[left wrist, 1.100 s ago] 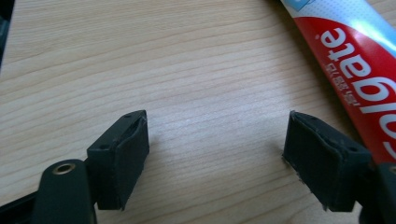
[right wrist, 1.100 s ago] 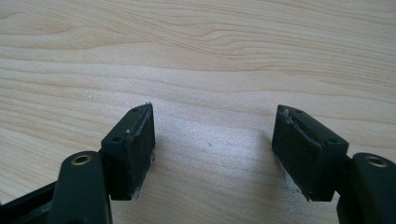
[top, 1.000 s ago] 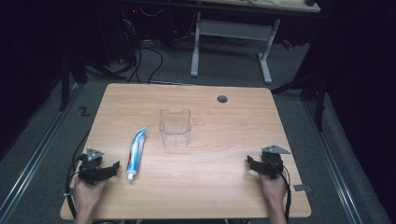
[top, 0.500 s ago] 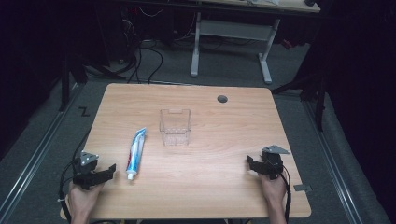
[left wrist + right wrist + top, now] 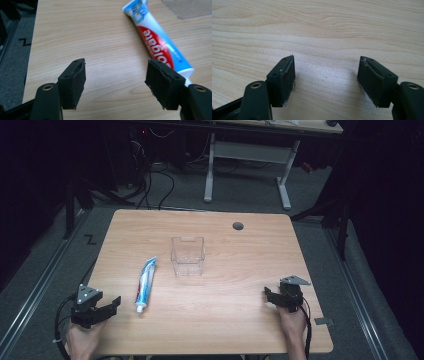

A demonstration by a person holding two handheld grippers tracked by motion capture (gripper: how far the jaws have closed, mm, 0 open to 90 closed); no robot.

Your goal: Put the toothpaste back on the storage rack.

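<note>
We see the toothpaste tube [image 5: 145, 284] lying flat on the desk [image 5: 230, 250], left of centre, cap end toward the near edge, crimped end pointing away toward the clear plastic container [image 5: 188, 256]. Tube and container are near each other but apart. The container stands upright around mid-desk, open top.

Left claw [image 5: 114, 303] sits at the near left corner of the desk, just left of the tube's cap end, not touching it. In the left gripper view its jaws stand wide with bare wood between them; the tube [image 5: 160, 45] runs up past the outer side of the right-hand jaw, outside the gap. The jaws have just been closing a bit, with nothing between them.

Right claw [image 5: 269, 296] is near the right front edge, well apart from the tube and container. In the right gripper view we see its jaws standing wide over bare desk, holding nothing.

Nothing lies between the left claw and the tube. A round cable hole [image 5: 238, 226] sits toward the far right of the desk, clear of everything. Beyond the desk: a white-framed table [image 5: 250, 155] and a tangle of cables [image 5: 150, 180] on the dark floor. A black zigzag mark [image 5: 90, 239] is on the floor left of the desk.
</note>
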